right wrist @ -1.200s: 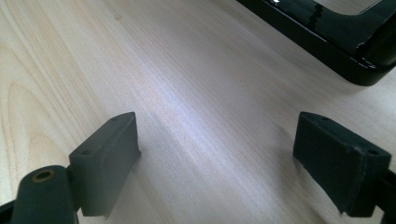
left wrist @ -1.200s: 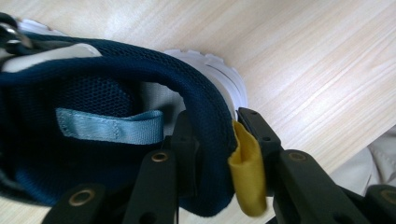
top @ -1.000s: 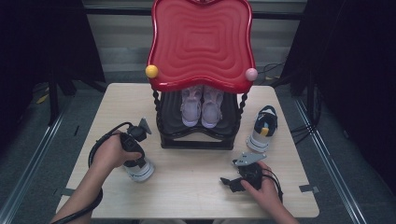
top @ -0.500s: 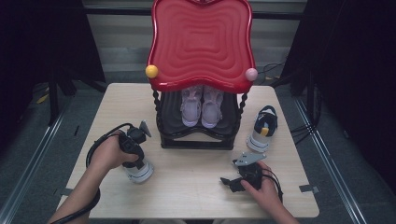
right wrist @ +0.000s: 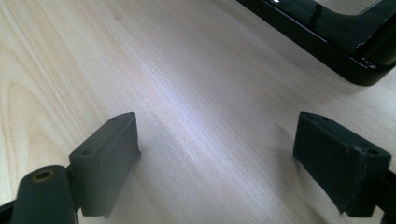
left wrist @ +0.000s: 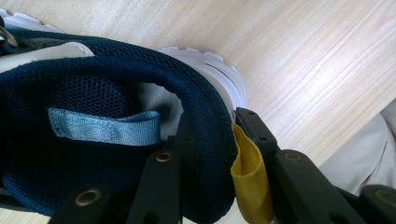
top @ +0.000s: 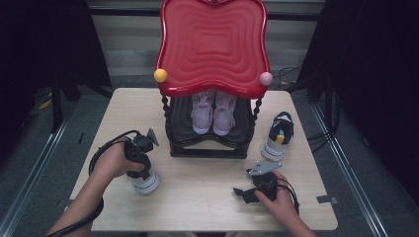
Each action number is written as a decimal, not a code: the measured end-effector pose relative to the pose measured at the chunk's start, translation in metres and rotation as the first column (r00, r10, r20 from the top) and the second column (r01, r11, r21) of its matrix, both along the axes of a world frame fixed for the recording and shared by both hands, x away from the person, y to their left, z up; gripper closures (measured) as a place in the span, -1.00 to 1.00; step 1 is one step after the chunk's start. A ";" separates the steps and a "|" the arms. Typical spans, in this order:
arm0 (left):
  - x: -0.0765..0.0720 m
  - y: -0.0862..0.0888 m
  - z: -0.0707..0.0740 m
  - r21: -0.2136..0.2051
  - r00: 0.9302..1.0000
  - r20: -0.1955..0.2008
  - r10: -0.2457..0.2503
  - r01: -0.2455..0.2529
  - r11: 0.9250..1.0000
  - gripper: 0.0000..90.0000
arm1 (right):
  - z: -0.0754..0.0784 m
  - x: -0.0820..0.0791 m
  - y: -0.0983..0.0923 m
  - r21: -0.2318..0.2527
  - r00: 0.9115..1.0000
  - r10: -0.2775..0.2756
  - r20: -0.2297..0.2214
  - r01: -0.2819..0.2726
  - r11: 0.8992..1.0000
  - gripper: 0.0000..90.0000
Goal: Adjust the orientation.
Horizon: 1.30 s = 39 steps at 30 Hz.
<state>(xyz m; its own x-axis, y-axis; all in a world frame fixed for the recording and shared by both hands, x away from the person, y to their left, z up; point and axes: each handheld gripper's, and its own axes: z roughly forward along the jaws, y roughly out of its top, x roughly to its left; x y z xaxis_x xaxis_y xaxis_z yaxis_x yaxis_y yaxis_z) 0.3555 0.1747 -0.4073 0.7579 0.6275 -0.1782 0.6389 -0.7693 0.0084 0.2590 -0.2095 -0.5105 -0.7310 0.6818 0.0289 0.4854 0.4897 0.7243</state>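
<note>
Red-topped black rack [top: 212, 49], pink shoe pair [top: 213, 112] inside, dark sneaker [top: 278, 136] beside it — wooden table [top: 197, 192]

Pair of shoes [top: 213, 112] in rack [top: 207, 143], sneaker [top: 277, 136] right, another sneaker [top: 144, 180] front-left

The person's left hand [top: 116, 160] holds the black two-jaw left gripper [left wrist: 210, 154] pointing down. Its jaws are squeezed tight on something, one jaw inside it and one outside. The left forearm comes in from the bottom corner. The right hand [top: 279, 195] holds the black right gripper [right wrist: 217, 158] low and flat. Its jaws stand wide apart with nothing between them.
</note>
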 end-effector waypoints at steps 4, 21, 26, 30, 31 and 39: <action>0.000 0.002 0.001 0.005 1.000 0.008 -0.019 0.018 1.000 0.57 | 0.000 0.000 0.000 0.000 1.000 0.000 0.000 0.000 1.000 -0.70; 0.000 0.002 0.004 0.020 0.996 -0.002 -0.084 0.084 0.996 0.61 | 0.000 0.000 0.000 0.002 1.000 0.000 -0.001 0.000 1.000 -0.70; -0.002 0.002 0.005 0.030 0.993 0.008 -0.121 0.121 0.992 0.62 | 0.000 0.000 0.000 0.002 1.000 0.001 0.000 -0.001 1.000 -0.70; -0.003 0.002 0.005 0.033 0.989 0.017 -0.146 0.145 0.989 0.62 | 0.000 0.000 0.000 0.002 1.000 0.001 0.000 -0.001 1.000 -0.70; -0.003 0.002 0.005 0.027 0.989 0.021 -0.148 0.148 0.989 0.62 | 0.000 0.000 0.000 0.002 1.000 0.001 -0.001 -0.001 1.000 -0.70; -0.004 0.005 0.008 0.015 0.986 0.025 -0.165 0.164 0.986 0.62 | 0.000 0.000 0.000 0.002 1.000 0.001 0.000 -0.001 1.000 -0.70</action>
<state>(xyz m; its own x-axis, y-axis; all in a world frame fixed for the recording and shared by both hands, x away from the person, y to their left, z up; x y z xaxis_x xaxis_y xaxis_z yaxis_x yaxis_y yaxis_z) 0.3515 0.1793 -0.3996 0.8553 0.4961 -0.1494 0.5034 -0.8640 0.0127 0.2593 -0.2094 -0.5105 -0.7316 0.6811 0.0307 0.4852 0.4885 0.7252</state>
